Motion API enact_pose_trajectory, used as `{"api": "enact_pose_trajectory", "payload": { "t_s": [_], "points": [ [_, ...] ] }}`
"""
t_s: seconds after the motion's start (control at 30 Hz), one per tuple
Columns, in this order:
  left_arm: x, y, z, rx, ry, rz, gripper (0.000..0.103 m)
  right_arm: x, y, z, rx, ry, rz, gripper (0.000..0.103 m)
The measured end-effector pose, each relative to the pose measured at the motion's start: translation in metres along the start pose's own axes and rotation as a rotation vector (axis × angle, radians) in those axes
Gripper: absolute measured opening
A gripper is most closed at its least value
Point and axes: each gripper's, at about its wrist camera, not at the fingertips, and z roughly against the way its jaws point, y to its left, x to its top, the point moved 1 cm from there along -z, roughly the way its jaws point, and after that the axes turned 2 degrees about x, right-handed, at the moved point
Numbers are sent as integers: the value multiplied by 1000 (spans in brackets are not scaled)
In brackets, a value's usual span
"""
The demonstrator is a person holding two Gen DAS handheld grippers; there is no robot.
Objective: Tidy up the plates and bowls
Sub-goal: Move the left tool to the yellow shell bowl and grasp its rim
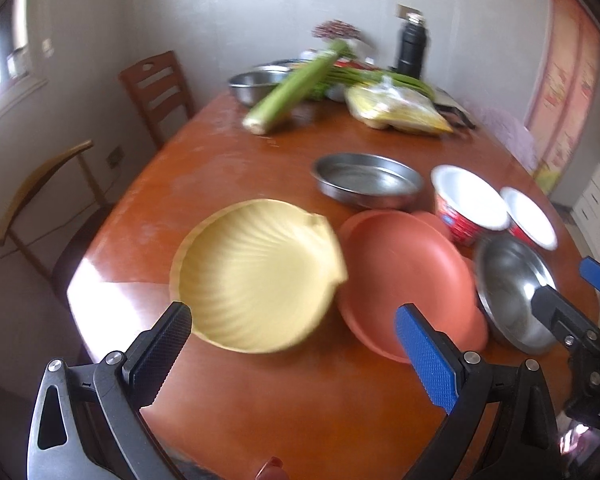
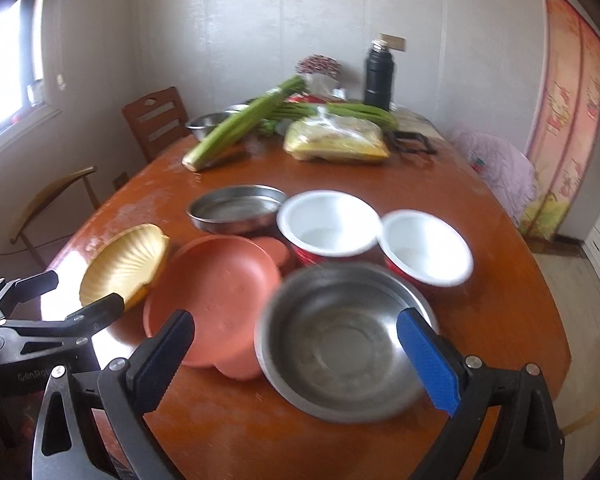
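A yellow shell-shaped dish (image 1: 256,276) (image 2: 124,266) lies on the brown table, left of a terracotta plate (image 1: 408,284) (image 2: 216,300). A steel bowl (image 1: 516,288) (image 2: 340,340) is right of the plate. Behind are a shallow steel pan (image 1: 368,180) (image 2: 236,208) and two red bowls with white insides (image 1: 468,204) (image 1: 532,220) (image 2: 328,228) (image 2: 424,248). My left gripper (image 1: 296,360) is open, just in front of the yellow dish. My right gripper (image 2: 296,364) is open, straddling the steel bowl's near side.
At the far end of the table (image 2: 480,208) lie a celery stalk (image 2: 236,128), green beans, a yellow bag (image 2: 336,140), a steel basin (image 1: 256,84) and a black flask (image 2: 378,76). Two wooden chairs (image 1: 156,88) (image 1: 40,196) stand on the left.
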Motion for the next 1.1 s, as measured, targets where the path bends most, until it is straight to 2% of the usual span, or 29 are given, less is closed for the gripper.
{"api": "enact_pose_trajectory", "payload": {
  "t_s": [0.27,0.47,0.73,0.97,1.1],
  "points": [
    [11,73,-10,92,16,145,102,33,44,-20,82,2,93,102],
    [9,105,-27,80,67,207,102,51,76,-44,139,37,154,102],
    [-4,106,-51,11,160,228,102,71,117,-91,174,125,266,101],
    [-4,97,-69,-3,192,221,102,72,132,-137,197,237,280,92],
    [-3,91,-76,-6,207,208,102,72,138,-153,194,260,300,87]
  ]
}}
